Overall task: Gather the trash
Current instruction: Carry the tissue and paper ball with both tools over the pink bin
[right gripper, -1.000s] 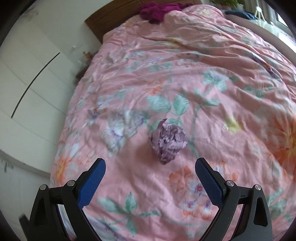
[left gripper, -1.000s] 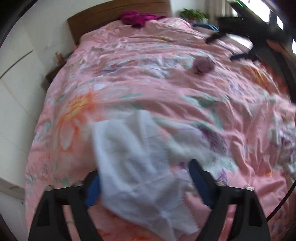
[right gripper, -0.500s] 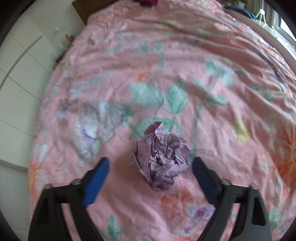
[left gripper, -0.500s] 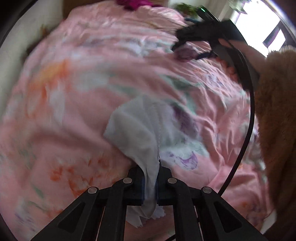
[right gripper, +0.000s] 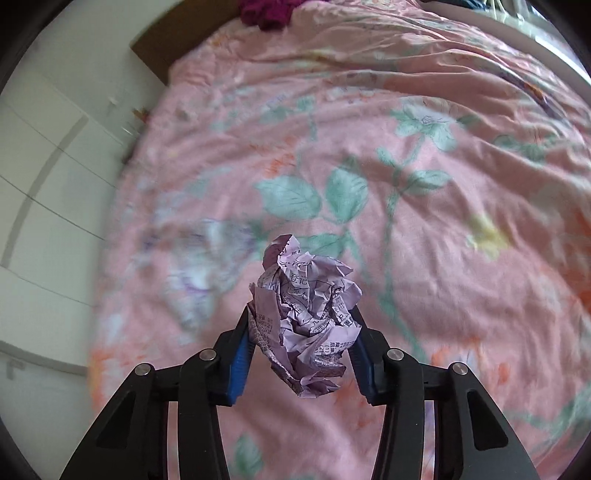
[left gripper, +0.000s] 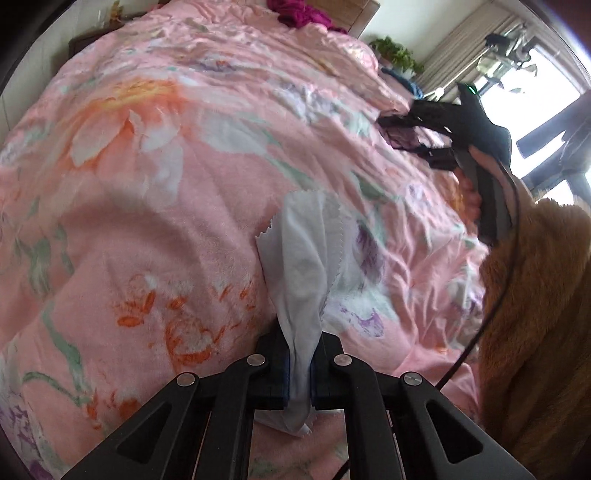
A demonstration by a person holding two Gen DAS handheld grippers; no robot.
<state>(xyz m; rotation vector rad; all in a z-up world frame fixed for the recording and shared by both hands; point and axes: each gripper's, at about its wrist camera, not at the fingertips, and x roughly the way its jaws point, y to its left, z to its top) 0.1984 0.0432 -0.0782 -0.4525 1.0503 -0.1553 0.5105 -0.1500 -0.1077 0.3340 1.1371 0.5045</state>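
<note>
On the bed, over a rumpled pink quilt printed with orange flowers and green leaves (left gripper: 155,229), both handheld tools have trash between their fingers. The left gripper (left gripper: 299,363) has its jaws pinched nearly together on a thin white tissue with pinked edges (left gripper: 306,258); the tissue is squeezed into a narrow neck between the blue pads, a short tail pokes out below them, and the wider part fans out ahead over the quilt. The right gripper (right gripper: 301,347) has just been closing its jaws around a crumpled ball of lilac printed paper (right gripper: 306,317), and the blue pads (right gripper: 242,356) now sit against both sides of the wad, which bulges up and forward past the fingertips. From the left side that same gripper shows as a black shape (left gripper: 443,129) far across the quilt, a hand (left gripper: 471,188) on its handle, a fuzzy tan sleeve (left gripper: 535,314) behind it and a black cable (left gripper: 495,306) trailing down. A heap of magenta cloth (left gripper: 303,14) lies by the wooden headboard (right gripper: 166,48), and a green potted plant (left gripper: 397,51) stands near the curtain (left gripper: 465,44).
</note>
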